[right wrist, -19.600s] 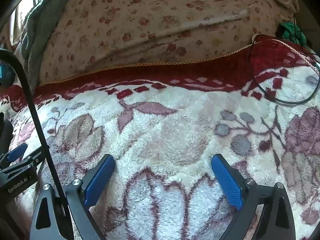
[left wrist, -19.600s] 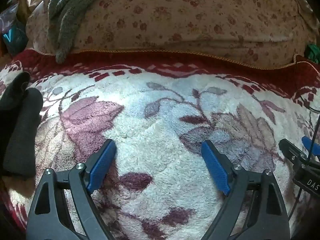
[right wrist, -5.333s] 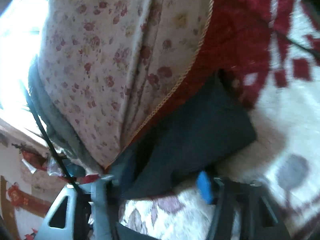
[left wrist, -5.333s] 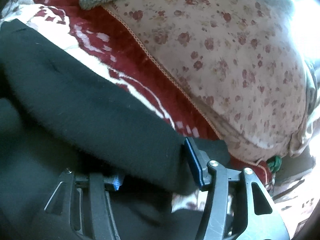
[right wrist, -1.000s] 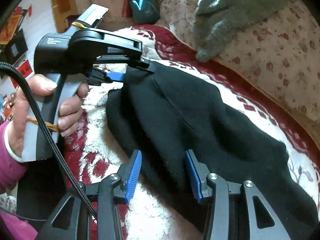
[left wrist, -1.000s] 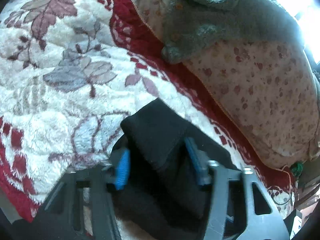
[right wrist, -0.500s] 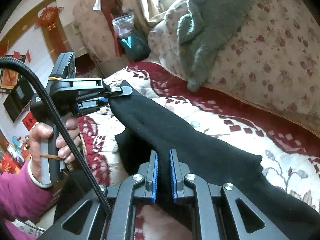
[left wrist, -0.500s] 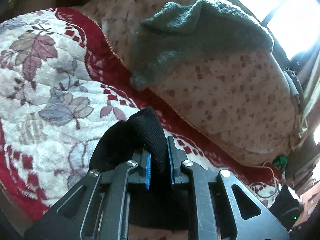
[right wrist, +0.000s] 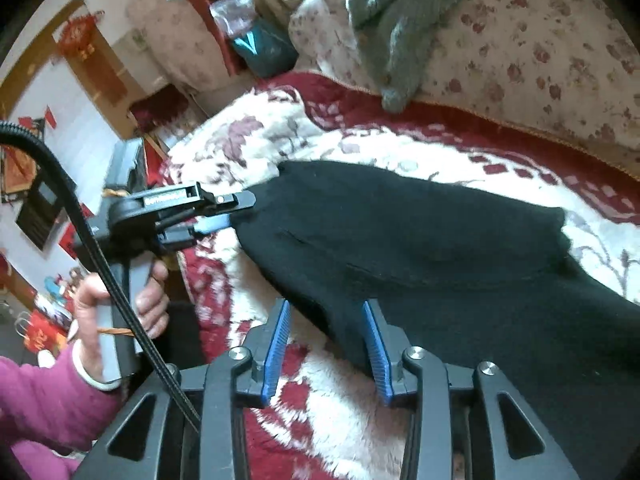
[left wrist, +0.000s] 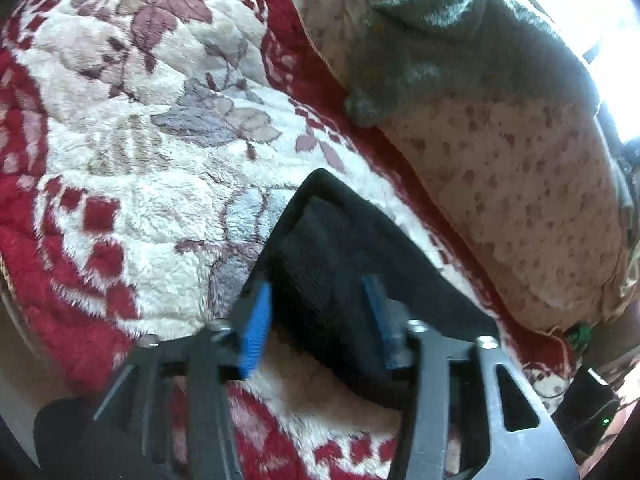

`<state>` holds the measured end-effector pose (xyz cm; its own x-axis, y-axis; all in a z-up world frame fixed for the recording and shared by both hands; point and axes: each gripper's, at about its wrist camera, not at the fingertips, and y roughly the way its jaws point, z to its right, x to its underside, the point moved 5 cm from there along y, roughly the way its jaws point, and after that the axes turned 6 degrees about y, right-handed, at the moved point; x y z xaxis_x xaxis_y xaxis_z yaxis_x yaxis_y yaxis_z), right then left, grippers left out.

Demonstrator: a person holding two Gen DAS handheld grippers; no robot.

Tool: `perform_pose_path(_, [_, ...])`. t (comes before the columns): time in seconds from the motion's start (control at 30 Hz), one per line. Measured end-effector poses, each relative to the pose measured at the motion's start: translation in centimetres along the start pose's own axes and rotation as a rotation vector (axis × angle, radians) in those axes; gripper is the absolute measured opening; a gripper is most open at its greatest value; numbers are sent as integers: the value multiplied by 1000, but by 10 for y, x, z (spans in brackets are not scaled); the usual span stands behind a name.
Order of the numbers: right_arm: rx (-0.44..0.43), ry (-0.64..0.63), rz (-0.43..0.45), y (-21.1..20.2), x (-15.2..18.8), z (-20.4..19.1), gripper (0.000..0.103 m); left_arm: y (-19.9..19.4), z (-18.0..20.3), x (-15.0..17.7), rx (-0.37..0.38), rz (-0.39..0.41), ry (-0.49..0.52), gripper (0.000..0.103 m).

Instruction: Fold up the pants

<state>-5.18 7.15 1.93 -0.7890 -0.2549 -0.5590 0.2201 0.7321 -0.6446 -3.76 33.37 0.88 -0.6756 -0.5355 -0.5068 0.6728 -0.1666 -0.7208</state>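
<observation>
The black pants (right wrist: 420, 240) lie spread on the white and red floral blanket (right wrist: 360, 412). Their near edge shows in the left wrist view (left wrist: 344, 256) as a dark corner. My left gripper (left wrist: 316, 316) is open, its blue pads on either side of that corner. It also shows in the right wrist view (right wrist: 228, 210), at the pants' left edge. My right gripper (right wrist: 326, 340) is open, with the pants' lower edge lying between its blue pads.
A floral cushion (left wrist: 520, 184) with a grey-green knit garment (left wrist: 440, 40) on it runs along the far side of the blanket (left wrist: 120, 152). The blanket's red border (left wrist: 60, 280) marks the near edge. Room furniture stands at the left in the right wrist view.
Both grippers were shut on the pants' edge half a second ago and have opened. The pants have dropped from the lifted hold onto the blanket.
</observation>
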Motion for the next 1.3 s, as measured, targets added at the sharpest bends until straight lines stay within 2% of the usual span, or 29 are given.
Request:
perform_pose_path(0.1, [-29,62,30,-18,8,8,36,-10,0,7,12,1,-19,59])
perform_pose_path(0.2, [-60,143,59,-36,20,21,36,-11,1,18,13,-18,-35,61])
perform_pose_path(0.37, [2,215,90,-58,41,48,39,10,9,39,-15,-84,-38,61])
perform_pose_path(0.47, [0,272,108,-70,48,62,41,14,18,38,-43,-33,-32,63])
perform_pose_path(0.57, [-46,334,121,-74,54,72,49,23,22,35,-44,-18,-61,75])
perform_pose_path(0.7, [-105,414,119,-70,63,80,49,31,26,32,-83,24,-67,84])
perform_pose_path(0.83, [-133,451,103,-69,62,79,49,36,28,28,-120,29,-67,86])
perform_pose_path(0.93, [-196,470,73,-68,66,73,50,36,26,27,-102,29,-101,86])
perform_pose_path(1.07, [-193,523,100,-58,71,81,50,40,30,22,-67,26,-75,85])
perform_pose_path(1.1, [-196,537,123,-57,67,83,50,41,32,21,-67,24,-52,78])
perform_pose_path(1.13, [-195,550,142,-54,63,85,50,42,34,20,-76,24,-31,59])
perform_pose_path(1.17, [-196,561,156,-52,62,86,49,44,36,19,-97,21,2,49])
perform_pose_path(1.2, [-202,575,183,-51,60,88,48,46,37,18,-100,16,17,31])
perform_pose_path(1.23, [-205,584,199,-51,59,89,45,46,36,18,-87,8,17,25])
perform_pose_path(1.3, [-197,592,207,-51,58,90,33,43,33,16,-50,0,-4,20])
